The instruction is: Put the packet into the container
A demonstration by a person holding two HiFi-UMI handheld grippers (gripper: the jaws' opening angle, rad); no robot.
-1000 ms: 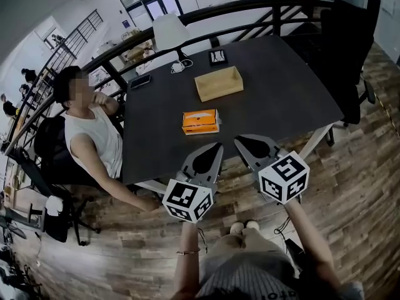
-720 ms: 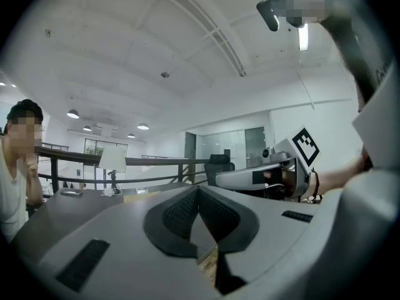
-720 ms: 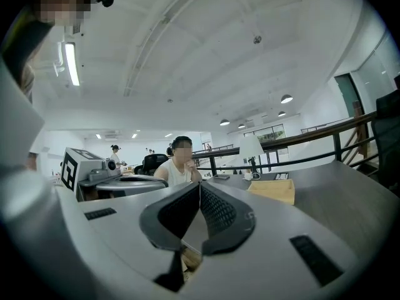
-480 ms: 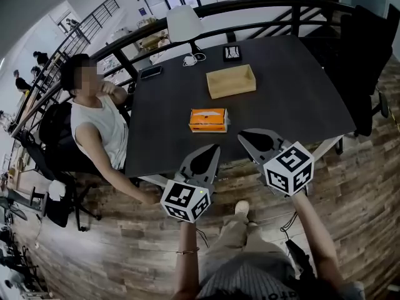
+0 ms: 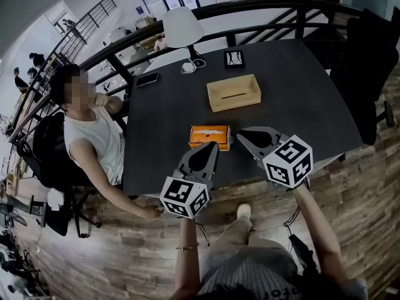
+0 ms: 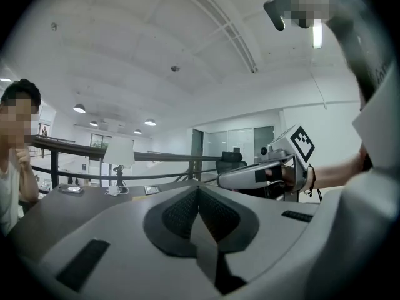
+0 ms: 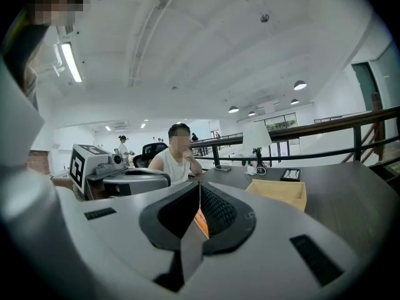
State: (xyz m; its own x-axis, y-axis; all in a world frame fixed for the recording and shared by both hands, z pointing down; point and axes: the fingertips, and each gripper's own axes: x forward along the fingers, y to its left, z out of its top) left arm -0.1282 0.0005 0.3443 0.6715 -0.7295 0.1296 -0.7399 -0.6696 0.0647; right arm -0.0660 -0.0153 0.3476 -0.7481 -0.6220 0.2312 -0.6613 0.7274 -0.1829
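Observation:
An orange packet (image 5: 209,136) lies flat on the dark table (image 5: 300,99), near its front edge. Farther back stands an open wooden container (image 5: 234,93), which shows nothing inside. My left gripper (image 5: 213,147) is shut and empty, its tip just in front of the packet's near edge. The right gripper (image 5: 240,136) is also shut and empty, its tip a little to the right of the packet. In the right gripper view a sliver of the packet (image 7: 201,222) shows just past the closed jaws, with the container (image 7: 278,194) beyond on the right.
A person (image 5: 94,136) sits at the table's left side. At the far edge lie a phone (image 5: 144,79), a white cable (image 5: 189,67) and a small black tray (image 5: 234,58). A black chair (image 5: 369,61) stands at the right, with a railing behind.
Both grippers have moved forward from in front of the table to over its near edge, up to the packet. Their jaws have stayed shut.

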